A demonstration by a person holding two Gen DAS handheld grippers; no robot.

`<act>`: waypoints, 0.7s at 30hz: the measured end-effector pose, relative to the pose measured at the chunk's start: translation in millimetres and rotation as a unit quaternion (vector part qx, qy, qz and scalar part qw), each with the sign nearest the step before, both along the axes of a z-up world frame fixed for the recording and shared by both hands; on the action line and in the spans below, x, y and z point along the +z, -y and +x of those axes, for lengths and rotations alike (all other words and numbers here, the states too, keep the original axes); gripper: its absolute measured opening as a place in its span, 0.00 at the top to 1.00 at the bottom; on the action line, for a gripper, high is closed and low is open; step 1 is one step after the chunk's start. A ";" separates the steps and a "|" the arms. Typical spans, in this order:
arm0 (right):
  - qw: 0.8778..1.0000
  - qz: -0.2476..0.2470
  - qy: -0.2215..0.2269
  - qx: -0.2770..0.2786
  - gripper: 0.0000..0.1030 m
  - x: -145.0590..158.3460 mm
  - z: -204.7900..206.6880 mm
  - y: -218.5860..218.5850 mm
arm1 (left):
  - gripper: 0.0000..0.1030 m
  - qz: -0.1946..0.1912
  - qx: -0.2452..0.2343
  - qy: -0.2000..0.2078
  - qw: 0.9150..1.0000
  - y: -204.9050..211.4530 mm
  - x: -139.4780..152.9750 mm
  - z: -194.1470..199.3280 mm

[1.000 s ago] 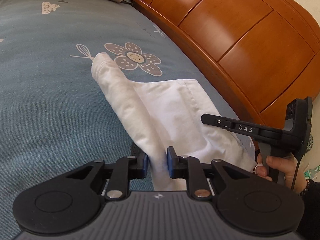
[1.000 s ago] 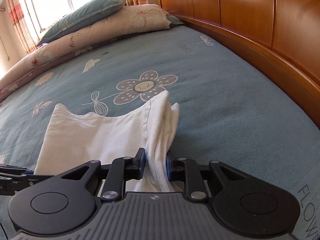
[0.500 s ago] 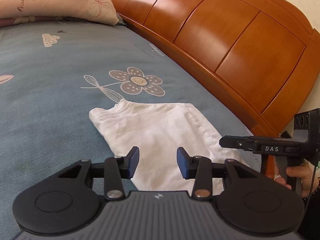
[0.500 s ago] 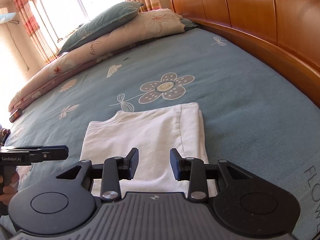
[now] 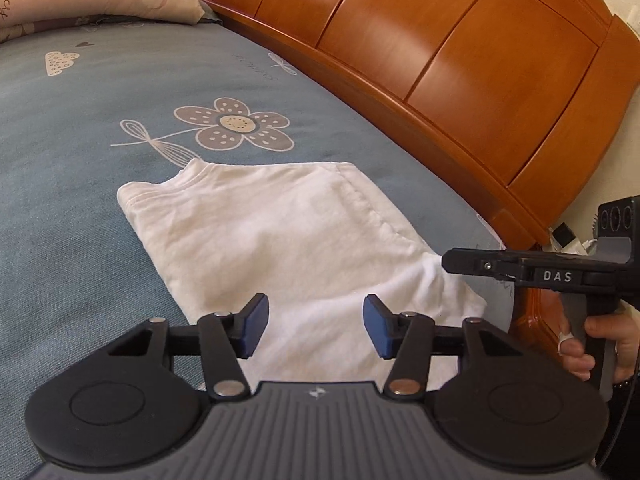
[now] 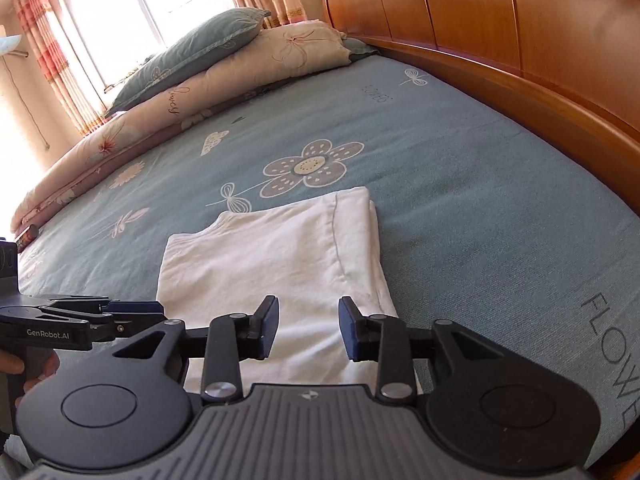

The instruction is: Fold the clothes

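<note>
You face a bed [image 6: 460, 168] under a blue-grey sheet [image 5: 80, 128] printed with a big flower [image 6: 310, 168], dragonflies and the word FLOWER. A glossy orange wooden headboard [image 5: 460, 64] of curved panels runs along your right. At the far end a pink quilt [image 6: 192, 100] lies rolled, with a teal pillow [image 6: 200, 50] on top. Behind it bright daylight pours through a window [image 6: 136, 4] hung with striped pink and orange curtains [image 6: 52, 56]. The wall [image 6: 16, 80] beside it is cream.
</note>
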State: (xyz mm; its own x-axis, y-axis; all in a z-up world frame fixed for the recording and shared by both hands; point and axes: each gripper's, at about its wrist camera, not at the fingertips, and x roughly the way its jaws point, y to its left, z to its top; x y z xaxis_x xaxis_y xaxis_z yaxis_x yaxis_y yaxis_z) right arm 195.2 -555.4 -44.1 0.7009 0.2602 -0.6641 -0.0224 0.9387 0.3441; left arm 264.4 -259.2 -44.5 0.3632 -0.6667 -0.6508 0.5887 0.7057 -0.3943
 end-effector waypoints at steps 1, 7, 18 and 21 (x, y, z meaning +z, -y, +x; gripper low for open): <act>1.000 -0.001 -0.010 -0.005 0.64 -5.3 -0.8 2.1 | 0.45 0.003 -0.005 -0.001 1.000 2.4 -2.0 -2.2; 0.999 0.010 -0.021 -0.039 0.64 -13.7 -18.6 9.8 | 0.45 0.032 -0.019 -0.018 0.999 0.4 -16.7 -15.9; 0.998 -0.014 -0.060 -0.015 0.54 -28.7 -45.3 -16.9 | 0.38 0.061 -0.029 0.010 0.998 -19.9 -0.5 -43.5; 0.998 -0.024 -0.048 -0.017 0.52 -14.7 -53.3 -24.4 | 0.36 0.082 -0.037 0.034 0.995 -24.5 1.0 -54.2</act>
State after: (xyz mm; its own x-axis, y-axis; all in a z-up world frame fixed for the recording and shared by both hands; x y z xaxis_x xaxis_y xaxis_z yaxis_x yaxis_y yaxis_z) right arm 141.8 -531.0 -58.8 0.6411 0.2037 -0.7399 0.0409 0.9537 0.2980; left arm 210.2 -234.7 -43.5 0.3637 -0.5805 -0.7285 0.6622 0.7112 -0.2360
